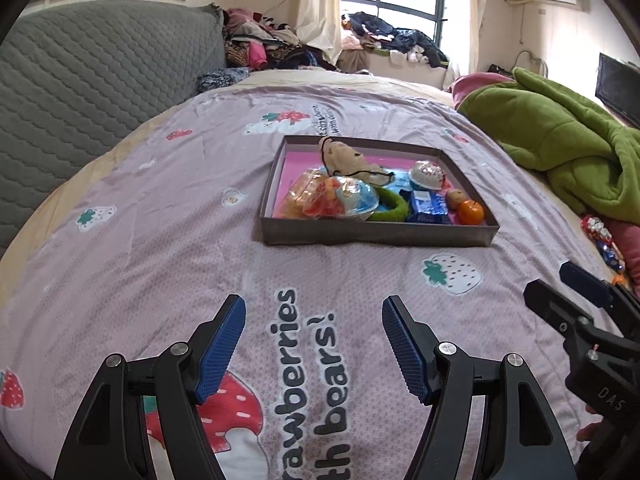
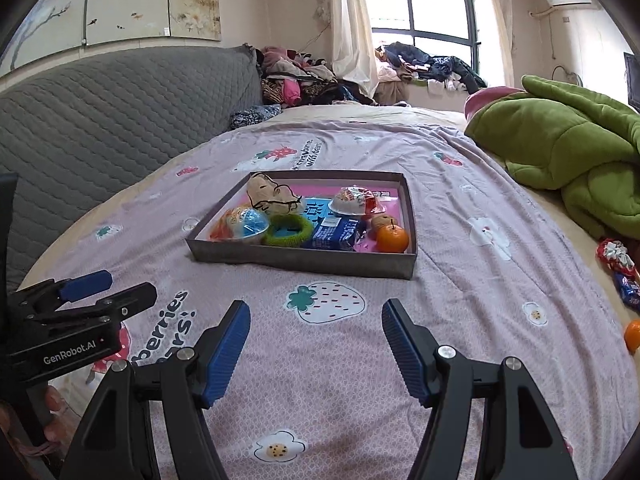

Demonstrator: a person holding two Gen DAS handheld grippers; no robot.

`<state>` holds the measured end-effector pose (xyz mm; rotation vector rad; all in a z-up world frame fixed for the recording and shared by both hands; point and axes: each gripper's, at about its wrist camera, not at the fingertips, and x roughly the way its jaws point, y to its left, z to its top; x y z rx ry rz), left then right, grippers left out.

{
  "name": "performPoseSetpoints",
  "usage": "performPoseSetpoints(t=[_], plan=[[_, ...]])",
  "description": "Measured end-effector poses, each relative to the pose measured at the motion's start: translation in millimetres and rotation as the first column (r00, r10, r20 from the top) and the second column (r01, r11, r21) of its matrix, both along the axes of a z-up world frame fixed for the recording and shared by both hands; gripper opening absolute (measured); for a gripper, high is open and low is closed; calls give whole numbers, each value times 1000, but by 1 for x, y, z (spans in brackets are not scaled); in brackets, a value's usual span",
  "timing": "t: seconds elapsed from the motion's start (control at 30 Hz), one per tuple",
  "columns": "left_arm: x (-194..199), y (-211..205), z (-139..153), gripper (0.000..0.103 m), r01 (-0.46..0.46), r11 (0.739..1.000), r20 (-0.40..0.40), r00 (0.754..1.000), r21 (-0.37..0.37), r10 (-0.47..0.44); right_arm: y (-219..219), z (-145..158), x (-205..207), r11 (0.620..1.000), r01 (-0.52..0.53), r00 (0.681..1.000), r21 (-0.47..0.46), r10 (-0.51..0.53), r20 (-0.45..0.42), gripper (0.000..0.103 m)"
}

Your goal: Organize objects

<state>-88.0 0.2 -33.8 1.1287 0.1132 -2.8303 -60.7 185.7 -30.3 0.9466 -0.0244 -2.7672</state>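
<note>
Left hand-held gripper [image 1: 314,344]: low over the bed, pointing toward 12 o'clock, blue-padded fingers [image 1: 222,346] spread wide, nothing between them. Its body, seen from the right wrist view at 9 o'clock, reads "GenRobot.AI".

Right hand-held gripper [image 2: 316,350]: level beside the left one, same heading, jaws wide, empty. Its side, seen from the left wrist view at 3 o'clock, carries "DAS"; remainder hidden.

Bedspread [image 1: 160,240]: pink, strawberry print, lettering "...rawberries ...th bears~!" running under the left gripper. A second line near the box is too small to read.

Shallow grey box [image 2: 304,260]: on the bedspread at 12 o'clock of both grippers, well apart from them, pink inside. Contents, left to right:
- orange crinkly packet touching a clear dome cup with blue [image 2: 250,220]
- beige plush toy [image 2: 268,196] behind, at the far left corner
- green fuzzy ring [image 2: 288,232]
- blue wrapped pack [image 2: 338,234], print unreadable
- second dome cup, white and red [image 2: 354,200], toward the far right
- orange mandarin [image 2: 392,239] at the near right corner, a small brown item just behind it

Outside the box, at 3 o'clock by the bed edge: red and blue wrapped sweets [image 2: 618,268], another mandarin [image 2: 633,334]. Green blanket [image 2: 568,140] heaped at 2 o'clock
</note>
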Motion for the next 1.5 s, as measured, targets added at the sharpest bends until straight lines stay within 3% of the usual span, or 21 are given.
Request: performPoseSetpoints(t=[0.6,1.5], plan=[[-2,-2,-29,73,-3,1000,0,1000,-6,3,7,-23,1,999,26,1000,-19,-26,6,68],[-2,-6,-38,72,3,1000,1,1000,-6,-3,8,-47,5,998,59,997,21,-60,44,68]])
